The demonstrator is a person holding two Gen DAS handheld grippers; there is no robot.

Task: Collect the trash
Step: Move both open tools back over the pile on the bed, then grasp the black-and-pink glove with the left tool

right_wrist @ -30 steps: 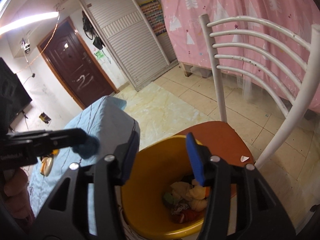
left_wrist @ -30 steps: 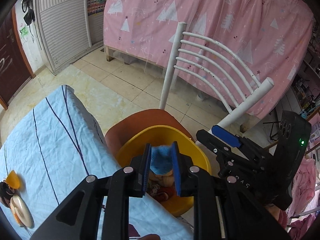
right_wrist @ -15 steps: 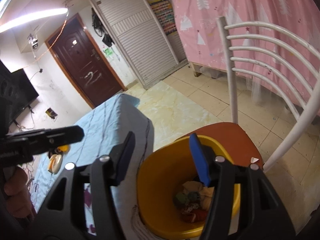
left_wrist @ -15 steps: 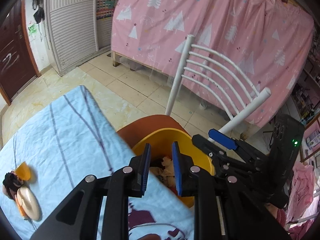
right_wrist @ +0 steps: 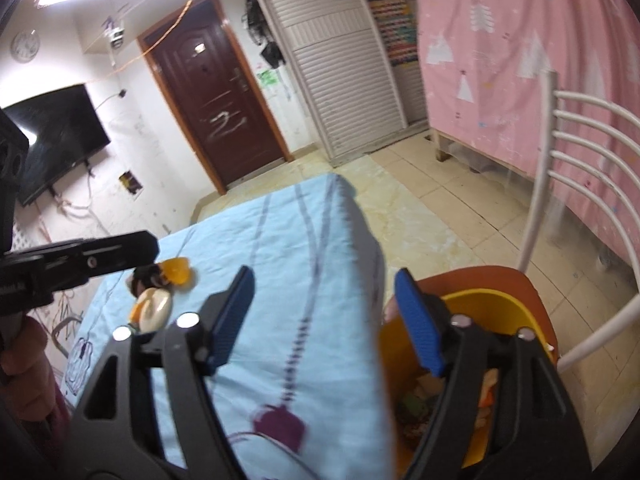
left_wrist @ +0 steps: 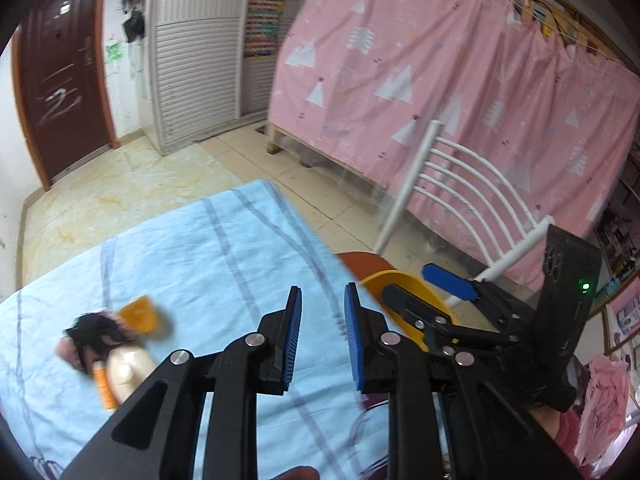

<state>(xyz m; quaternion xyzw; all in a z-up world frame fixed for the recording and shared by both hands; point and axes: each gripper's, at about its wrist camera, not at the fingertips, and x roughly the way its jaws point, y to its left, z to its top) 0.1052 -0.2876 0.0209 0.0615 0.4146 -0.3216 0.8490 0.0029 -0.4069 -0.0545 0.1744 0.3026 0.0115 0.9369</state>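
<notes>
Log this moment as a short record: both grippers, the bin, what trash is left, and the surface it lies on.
left gripper: open, empty, over the blue sheet
right gripper: open wide, empty, above the sheet's edge beside the bin
yellow bin: on the orange chair seat, holds mixed scraps
trash left: a small pile on the sheet, blurred; black clump, orange piece, pale rounded item
next target (likely): that pile, nearest the left gripper
</notes>
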